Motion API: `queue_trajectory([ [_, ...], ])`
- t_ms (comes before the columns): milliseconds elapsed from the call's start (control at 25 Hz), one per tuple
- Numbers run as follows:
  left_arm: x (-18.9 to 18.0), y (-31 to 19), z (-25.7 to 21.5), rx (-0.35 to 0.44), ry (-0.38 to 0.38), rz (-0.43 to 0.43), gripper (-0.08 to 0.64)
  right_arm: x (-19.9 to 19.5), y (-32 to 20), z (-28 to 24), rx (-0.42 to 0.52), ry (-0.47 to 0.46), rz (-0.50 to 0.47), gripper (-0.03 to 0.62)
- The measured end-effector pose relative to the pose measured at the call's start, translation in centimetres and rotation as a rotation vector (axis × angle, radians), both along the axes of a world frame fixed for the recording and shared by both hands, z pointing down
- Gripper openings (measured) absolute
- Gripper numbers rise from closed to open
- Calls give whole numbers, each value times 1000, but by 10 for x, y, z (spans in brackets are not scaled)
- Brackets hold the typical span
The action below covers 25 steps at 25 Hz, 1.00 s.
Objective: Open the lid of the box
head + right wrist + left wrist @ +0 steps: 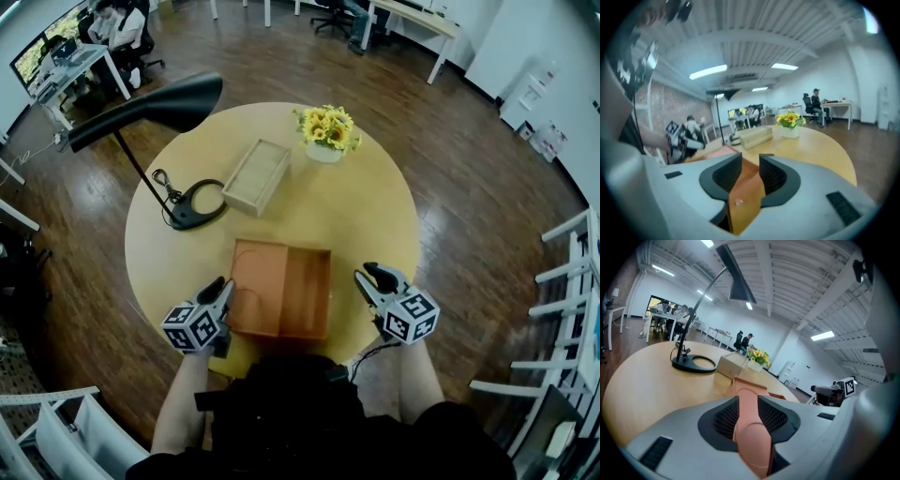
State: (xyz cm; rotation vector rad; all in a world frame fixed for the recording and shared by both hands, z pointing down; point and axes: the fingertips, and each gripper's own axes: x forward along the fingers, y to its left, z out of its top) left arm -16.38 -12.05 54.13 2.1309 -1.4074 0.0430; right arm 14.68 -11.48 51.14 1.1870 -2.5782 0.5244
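The orange box (281, 289) lies flat on the near part of the round counter (366, 206), right in front of the person. The left tool (223, 289) is at the box's left edge, its jaws spread with that orange edge in the gap, seemingly not squeezed. The right tool (367, 278) hovers just beside the box's right side, apart from it, jaws spread. Farther back stand a pale wooden box (256, 175), a black desk lamp (159, 105) and a pot of sunflowers (326, 131).
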Motion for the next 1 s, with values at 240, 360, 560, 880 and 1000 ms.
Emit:
queue_trajectory([
  [240, -8, 17, -89, 265, 142, 10, 46, 39, -3, -99, 113, -464, 145, 120],
  [360, -8, 37, -126, 367, 223, 21, 46, 49, 8, -133, 190, -511, 139, 120],
  [560, -27, 67, -165, 480, 242, -72, 46, 65, 23, -153, 257, -546, 176, 33],
  [880, -30, 90, -174, 535, 159, -135, 25, 58, 28, -129, 221, -488, 180, 2],
  [1000, -27, 96, -170, 522, 158, -142, 25, 43, 24, -132, 231, -450, 131, 0],
])
